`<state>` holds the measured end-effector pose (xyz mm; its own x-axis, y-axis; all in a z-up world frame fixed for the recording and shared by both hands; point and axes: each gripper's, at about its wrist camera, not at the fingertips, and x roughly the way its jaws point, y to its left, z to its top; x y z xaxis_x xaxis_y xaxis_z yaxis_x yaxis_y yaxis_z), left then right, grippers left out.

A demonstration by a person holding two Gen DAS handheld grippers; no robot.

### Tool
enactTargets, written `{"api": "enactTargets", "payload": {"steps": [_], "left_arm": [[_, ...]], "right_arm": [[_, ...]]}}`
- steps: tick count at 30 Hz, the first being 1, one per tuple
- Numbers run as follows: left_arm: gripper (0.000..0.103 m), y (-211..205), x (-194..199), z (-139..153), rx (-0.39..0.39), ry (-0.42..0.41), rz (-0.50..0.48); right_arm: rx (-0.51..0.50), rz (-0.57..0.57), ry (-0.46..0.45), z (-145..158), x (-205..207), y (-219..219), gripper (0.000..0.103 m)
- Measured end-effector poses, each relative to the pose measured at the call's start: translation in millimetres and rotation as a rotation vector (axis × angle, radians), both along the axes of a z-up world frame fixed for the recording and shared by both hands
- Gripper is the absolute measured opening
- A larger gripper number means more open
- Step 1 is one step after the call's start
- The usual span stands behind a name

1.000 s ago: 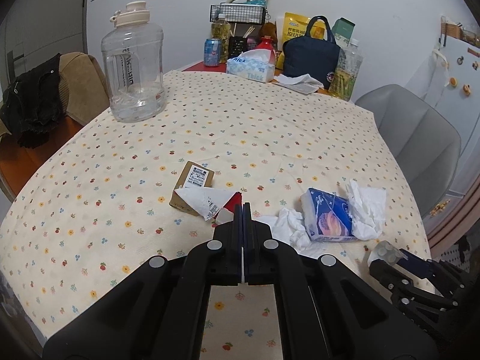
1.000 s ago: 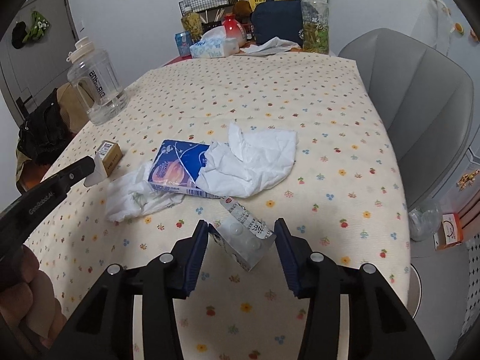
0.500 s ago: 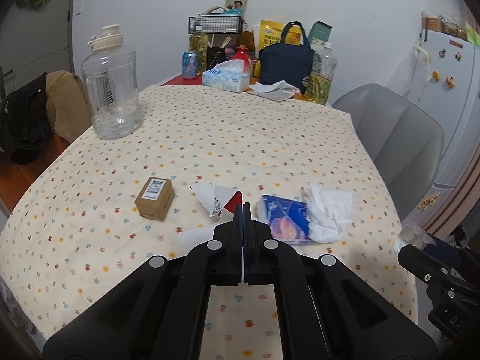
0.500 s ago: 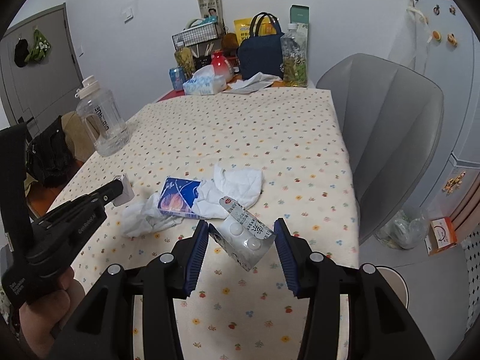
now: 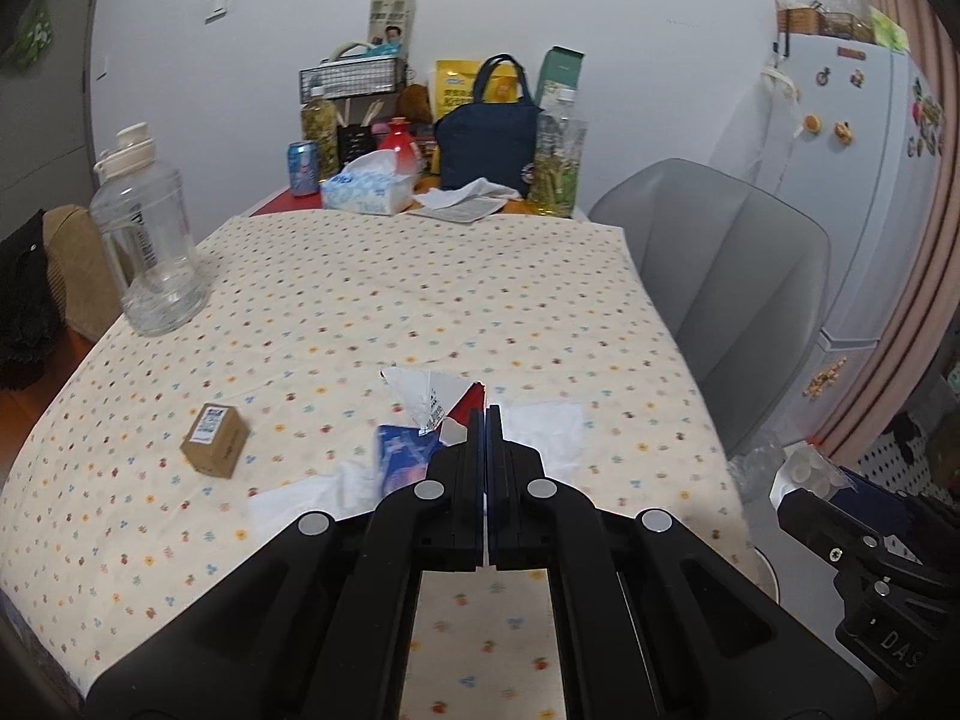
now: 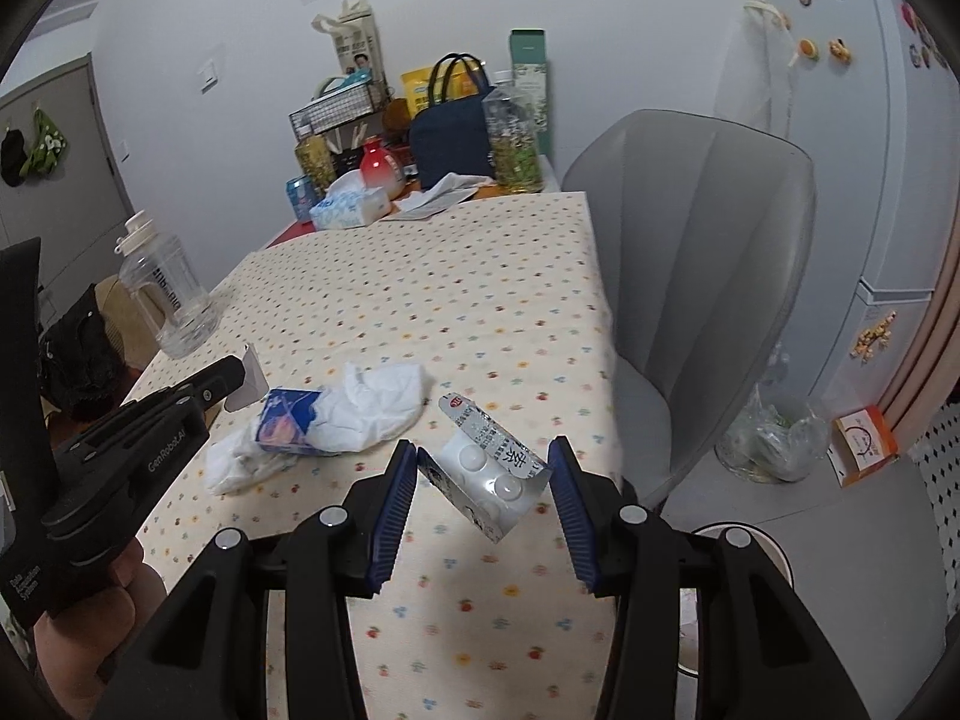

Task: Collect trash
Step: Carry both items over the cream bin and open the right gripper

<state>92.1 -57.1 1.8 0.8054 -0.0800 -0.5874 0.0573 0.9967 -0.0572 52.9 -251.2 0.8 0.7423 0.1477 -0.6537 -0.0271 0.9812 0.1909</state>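
My left gripper [image 5: 485,420] is shut on a white and red torn wrapper [image 5: 432,396] and holds it above the table. My right gripper [image 6: 483,480] is shut on a silver pill blister pack [image 6: 492,474], lifted over the table's near right corner. On the floral tablecloth [image 5: 420,288] lie a blue tissue pack [image 6: 288,429], crumpled white tissues [image 6: 378,405] and a small brown box [image 5: 215,439]. The left gripper also shows in the right wrist view [image 6: 234,375], with the wrapper at its tip.
A large clear water jug [image 5: 150,240] stands at the table's left. Tissue box [image 5: 369,189], can, bottles and a navy bag [image 5: 486,144] crowd the far end. A grey chair [image 6: 690,276] stands right of the table. A plastic bag [image 6: 762,438] and an orange box lie on the floor by the fridge.
Both grippers have pulled back and risen from the table, each carrying its piece of trash. The brown box and tissues stay on the cloth.
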Motion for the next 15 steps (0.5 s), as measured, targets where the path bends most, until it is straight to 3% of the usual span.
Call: {"api": "enactTargets", "payload": {"steps": [15], "left_arm": [[0.001, -101, 4, 2, 0.012, 0.000, -0.193]], "right_arm": [[-0.003, -0.177, 0.011, -7, -17, -86, 0.045]]}}
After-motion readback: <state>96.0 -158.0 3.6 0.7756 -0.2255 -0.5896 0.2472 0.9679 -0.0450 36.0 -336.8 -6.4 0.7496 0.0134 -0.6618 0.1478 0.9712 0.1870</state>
